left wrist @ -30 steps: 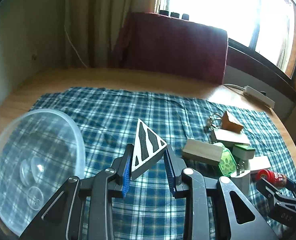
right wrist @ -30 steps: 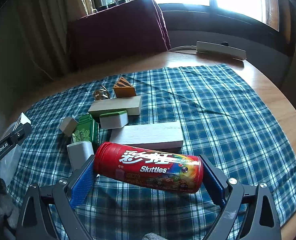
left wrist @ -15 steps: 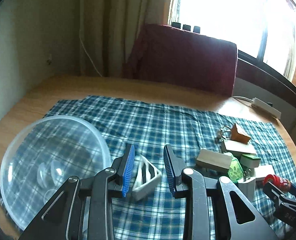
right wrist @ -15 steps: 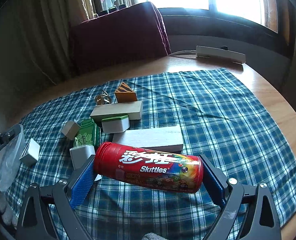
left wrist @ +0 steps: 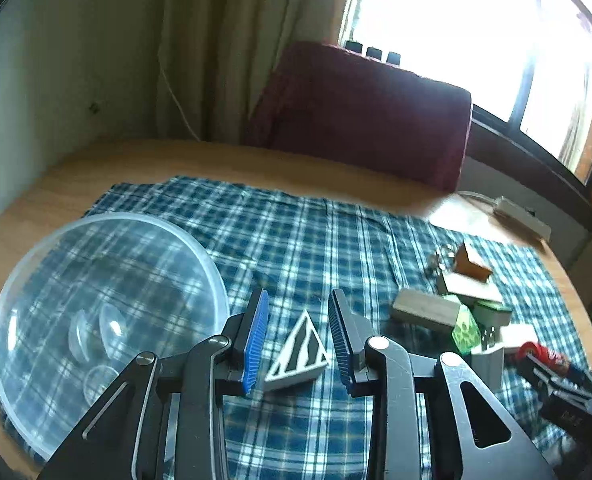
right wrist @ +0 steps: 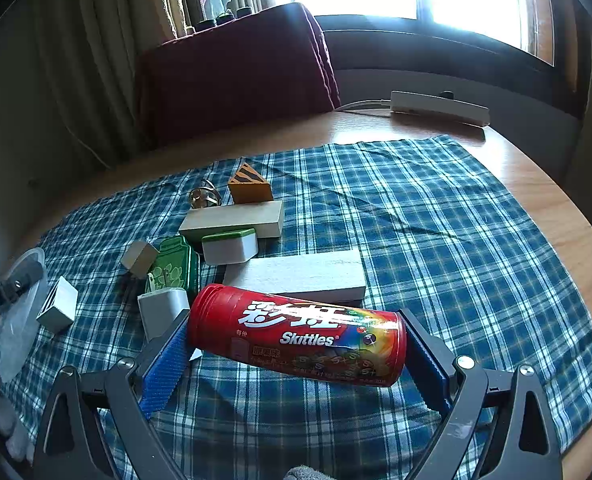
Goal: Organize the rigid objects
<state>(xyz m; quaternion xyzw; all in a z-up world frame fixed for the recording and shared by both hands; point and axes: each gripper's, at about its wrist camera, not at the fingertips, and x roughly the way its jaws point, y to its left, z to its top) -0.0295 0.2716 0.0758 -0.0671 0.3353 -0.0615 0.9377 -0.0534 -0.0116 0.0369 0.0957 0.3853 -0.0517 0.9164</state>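
- My left gripper (left wrist: 298,338) stands wide; the striped triangle block (left wrist: 299,354) lies free on the cloth beside the clear bowl (left wrist: 95,312).
- My right gripper (right wrist: 296,354) clamps the Skittles can (right wrist: 300,336).
- The bowl looks empty; sorting is barely begun.

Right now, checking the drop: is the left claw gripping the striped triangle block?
No, the striped triangle block lies on the cloth between the left claw's open jaws.

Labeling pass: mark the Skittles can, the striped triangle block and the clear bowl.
Skittles can (right wrist: 304,336): right wrist view, middle of label.
striped triangle block (left wrist: 299,354): left wrist view, striped face.
clear bowl (left wrist: 215,276): left wrist view, right rim.
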